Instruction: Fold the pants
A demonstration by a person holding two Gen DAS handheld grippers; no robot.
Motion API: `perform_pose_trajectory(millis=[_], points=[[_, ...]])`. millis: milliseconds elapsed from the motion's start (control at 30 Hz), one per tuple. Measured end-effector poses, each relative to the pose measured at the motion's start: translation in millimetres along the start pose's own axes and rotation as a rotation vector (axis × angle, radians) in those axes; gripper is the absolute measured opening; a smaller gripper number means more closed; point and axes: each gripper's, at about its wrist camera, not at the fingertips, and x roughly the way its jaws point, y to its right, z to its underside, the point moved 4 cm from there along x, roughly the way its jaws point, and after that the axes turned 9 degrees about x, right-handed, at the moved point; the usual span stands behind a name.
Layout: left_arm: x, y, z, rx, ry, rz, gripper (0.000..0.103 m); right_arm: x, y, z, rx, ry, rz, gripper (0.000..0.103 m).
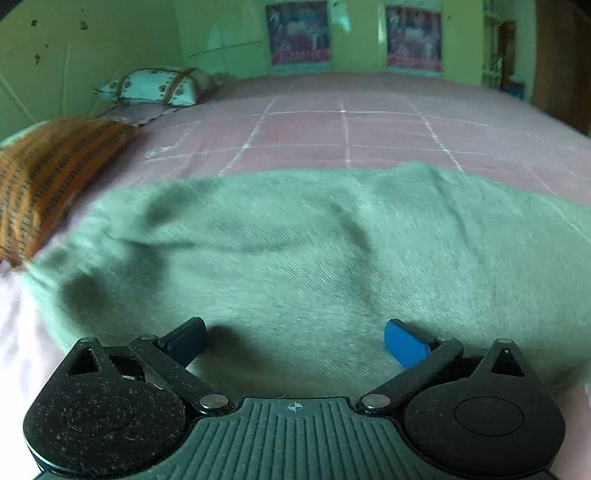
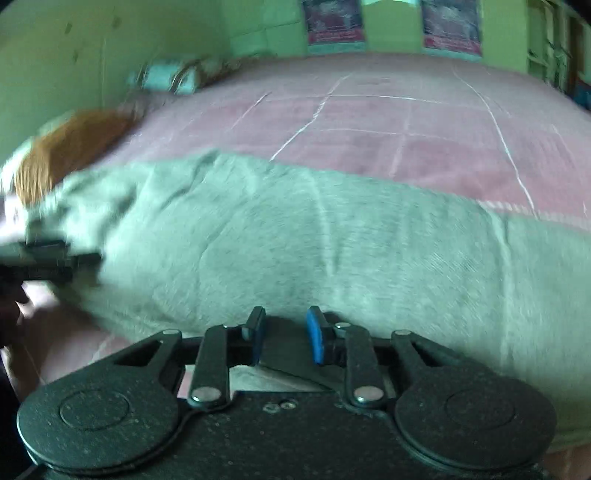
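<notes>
The grey-green pants (image 1: 295, 258) lie spread sideways across the pink bed, blurred by motion, with a few soft creases. My left gripper (image 1: 295, 339) hovers just over their near edge, wide open, with nothing between its fingers. In the right wrist view the pants (image 2: 314, 251) fill the middle. My right gripper (image 2: 284, 332) sits at their near edge, its blue pads a narrow gap apart and not pressing on the cloth; a shadowed fold lies under them. The left gripper (image 2: 55, 258) shows blurred at the left edge, over the pants' left end.
An orange striped pillow (image 1: 48, 177) lies at the left, close to the pants' end. A white patterned pillow (image 1: 159, 86) sits farther back by the green wall. The pink checked bedspread (image 1: 351, 125) stretches beyond the pants. Two posters (image 1: 297, 33) hang on the far wall.
</notes>
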Motion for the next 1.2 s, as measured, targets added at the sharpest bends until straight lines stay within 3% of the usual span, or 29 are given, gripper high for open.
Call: perform_pose_trajectory(millis=[67,100,167,233,267,333,367,400,433,533,633,800,900,967,1067,1167,1200], points=[[-18.8,-0.1,-8.5,-0.014,0.091,0.028,0.102,-25.3,14.3,-10.4,0.045,0.083,0.015,0.019],[-22.3,3.9,-9.4,-0.011,0.104,0.046,0.102,-35.0,23.0,-15.5,0.056,0.123,0.024,0.018],[-11.7,13.6,-6.2,0.04,0.063,0.038,0.102,-40.1,46.3,-21.3,0.074,0.141,0.095,0.018],[7.8,18.3,7.2,0.038,0.003,0.049,0.103,-29.3,82.2,-19.0,0.087,0.091,0.196,0.014],[8.9,14.6,11.4,0.001,0.031,0.058,0.103,-29.6,98.8,-18.5,0.097,0.091,0.197,0.002],[5.2,10.9,14.2,-0.003,0.045,0.049,0.103,-43.9,129.6,-24.2,0.198,0.111,0.193,0.0],[3.4,9.7,14.4,-0.006,0.047,0.046,0.103,-60.5,141.1,-26.7,0.256,0.15,0.191,0.004],[-1.7,10.2,15.5,-0.01,0.046,0.043,0.103,-79.3,151.0,-28.6,0.306,0.214,0.179,0.024],[-6.8,10.2,16.0,-0.01,0.047,0.046,0.103,-96.0,161.3,-27.8,0.36,0.272,0.151,0.027],[-13.6,9.1,22.1,0.001,0.051,0.053,0.103,-142.4,196.0,-18.6,0.501,0.35,0.118,0.026],[-9.1,9.2,27.5,-0.024,0.055,0.061,0.103,-171.4,237.3,5.7,0.719,0.399,0.042,0.022],[-6.8,10.0,29.8,-0.031,0.061,0.048,0.103,-176.2,279.3,38.6,0.906,0.409,0.008,0.022],[-8.0,13.0,30.6,-0.038,0.06,0.039,0.103,-165.5,285.9,45.1,0.944,0.418,-0.032,0.022],[-10.5,13.2,31.1,-0.037,0.058,0.038,0.103,-155.7,296.0,47.8,0.978,0.385,0.009,0.022],[-13.2,12.9,32.8,-0.035,0.059,0.04,0.103,-152.1,302.6,43.5,0.988,0.392,-0.005,0.02],[-13.6,13.2,33.7,-0.036,0.065,0.039,0.103,-143.0,308.1,35.6,0.96,0.361,0.032,0.0],[-13.5,13.3,33.6,-0.038,0.064,0.037,0.103,-147.6,305.1,32.7,0.933,0.379,0.031,0.0]])
